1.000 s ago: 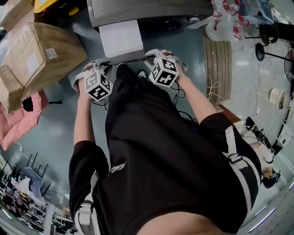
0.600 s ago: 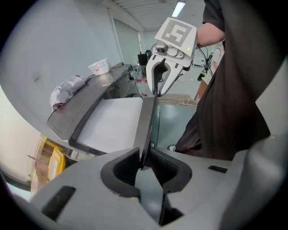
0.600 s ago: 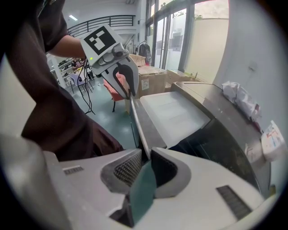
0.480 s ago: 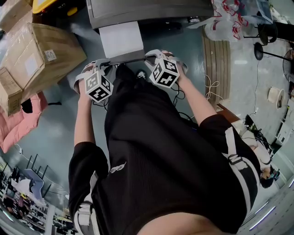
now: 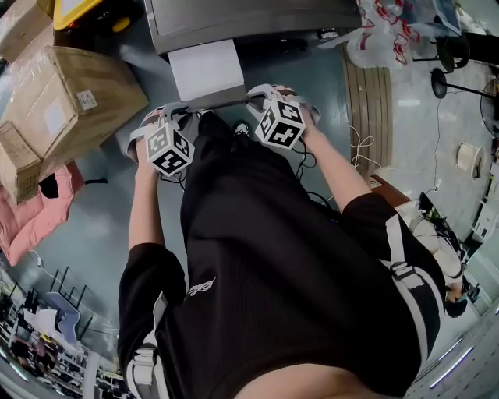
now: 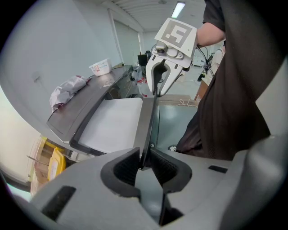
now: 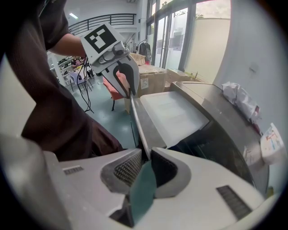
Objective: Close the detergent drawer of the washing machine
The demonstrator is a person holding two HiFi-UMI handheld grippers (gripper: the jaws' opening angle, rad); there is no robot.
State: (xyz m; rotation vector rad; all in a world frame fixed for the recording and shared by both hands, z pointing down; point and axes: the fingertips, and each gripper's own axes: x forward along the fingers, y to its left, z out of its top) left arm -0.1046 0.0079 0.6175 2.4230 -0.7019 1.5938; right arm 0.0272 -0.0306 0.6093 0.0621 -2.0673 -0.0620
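The flat white detergent drawer [image 5: 204, 68] with its thin grey front lip [image 5: 222, 97] stands pulled well out from the front edge of the grey metal washing machine [image 5: 249, 17], its white top face fully exposed — not closed. Left gripper [image 6: 143, 165]: jaws narrow, pads clamped on the left end of the lip, which runs edge-on between them. Right gripper [image 7: 145, 162]: jaws likewise narrow, pinching the right end of the same lip. Each gripper view shows the opposite gripper seated on the far end. Against the frames of a second and half a second ago, no change of substance is noted: the detergent drawer sticks out as far as it did, both grippers stay on the lip, and the jaw openings are unaltered; only the head view has shifted slightly. Assessment — the grasp is established but the push has not begun, so the task stands at its start. The next move would call for an even push at both ends toward the machine, lest the drawer skew. Surroundings: a brown cardboard box [image 5: 66, 97] sits on the blue-grey floor [image 5: 101, 226] left of the machine, well apart from the drawer.
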